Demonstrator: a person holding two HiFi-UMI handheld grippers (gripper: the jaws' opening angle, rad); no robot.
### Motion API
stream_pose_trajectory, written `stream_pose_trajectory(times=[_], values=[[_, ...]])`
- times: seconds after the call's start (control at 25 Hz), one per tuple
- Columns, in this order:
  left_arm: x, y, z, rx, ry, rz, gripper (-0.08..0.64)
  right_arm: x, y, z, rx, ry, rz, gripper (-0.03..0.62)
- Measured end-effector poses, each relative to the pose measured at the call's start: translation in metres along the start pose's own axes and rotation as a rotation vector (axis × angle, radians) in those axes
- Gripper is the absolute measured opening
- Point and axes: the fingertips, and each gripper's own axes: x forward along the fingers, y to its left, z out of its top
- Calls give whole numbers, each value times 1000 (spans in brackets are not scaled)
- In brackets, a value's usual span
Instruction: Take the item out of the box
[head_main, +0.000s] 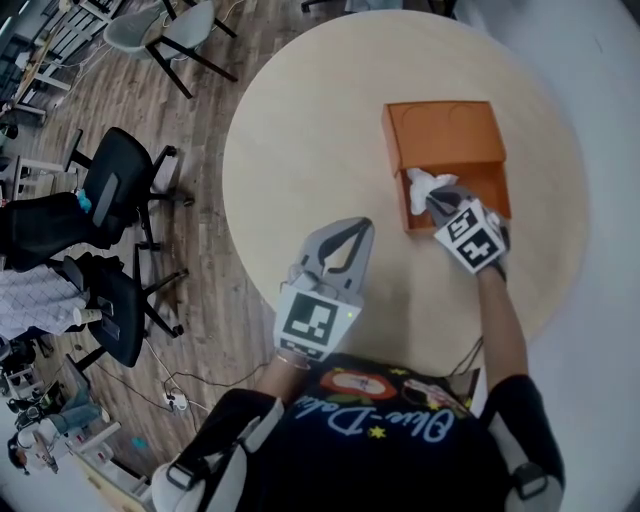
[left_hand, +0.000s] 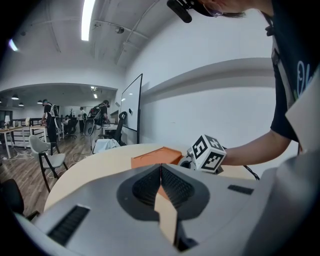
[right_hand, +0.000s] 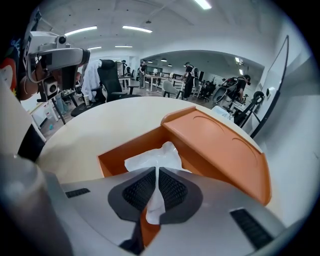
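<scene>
The right claw (right_hand: 157, 172) is pressed together on a tongue of the crumpled white sheet (right_hand: 152, 159), which lies in the open near end of the orange box (right_hand: 215, 145). The sheet's pinched end is drawn out lengthwise along the jaws, toward the person. The box (head_main: 445, 130) sits on the right half of the round bench (head_main: 300, 150) with its long side running away from the person, while the left claw (left_hand: 161, 167) hangs above the bench's near edge, pressed together on nothing; the script on the person's dark shirt (head_main: 400, 430) is too skewed to read.
</scene>
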Motion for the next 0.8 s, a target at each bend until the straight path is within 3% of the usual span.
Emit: stream_pose_trajectory(times=[0.44, 0.8], values=[[0, 3, 3, 4, -13, -18, -15, -34, 1, 10, 90, -84, -56, 0], [-7, -6, 16, 29, -54, -71, -15, -96, 6, 30, 225, -275, -196, 0]])
